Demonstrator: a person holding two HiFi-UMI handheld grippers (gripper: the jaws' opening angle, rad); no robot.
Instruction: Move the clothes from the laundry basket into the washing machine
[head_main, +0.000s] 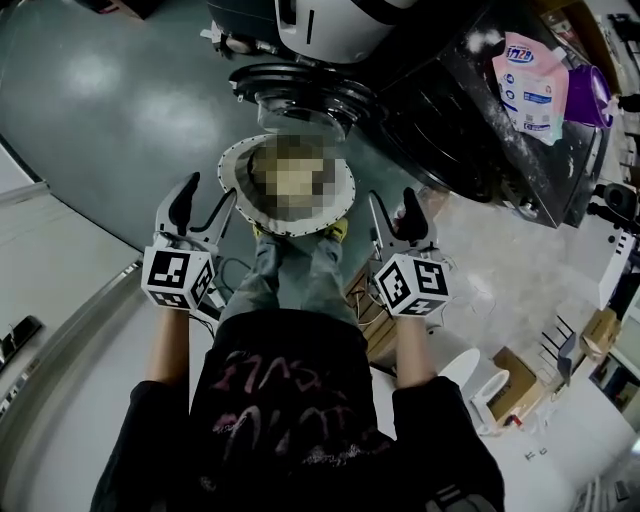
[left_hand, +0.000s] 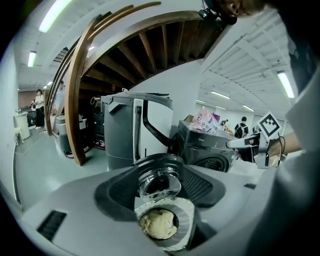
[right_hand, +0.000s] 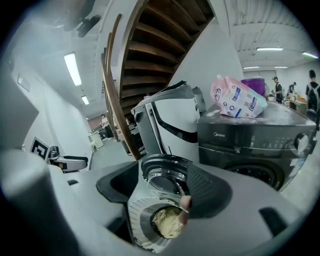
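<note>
A round white perforated laundry basket (head_main: 232, 178) stands on the floor just ahead of the person's knees, with a pale yellow cloth (left_hand: 159, 223) bunched inside it. Right behind it is the round glass door (head_main: 300, 95) of a white and grey washing machine (head_main: 330, 25). My left gripper (head_main: 205, 205) is open at the basket's left rim and holds nothing. At the right rim my right gripper (head_main: 392, 212) is also open and holds nothing. Each gripper view frames the basket (right_hand: 140, 220) and the glass door (right_hand: 162, 177) in the gap between its own jaws.
A dark front-loading machine (head_main: 480, 110) stands to the right with a pink detergent pouch (head_main: 530, 70) on top. Cardboard boxes (head_main: 520, 375) lie at the lower right. A curved wooden stair (left_hand: 80, 100) rises behind the machines, and people (left_hand: 38, 102) stand far off.
</note>
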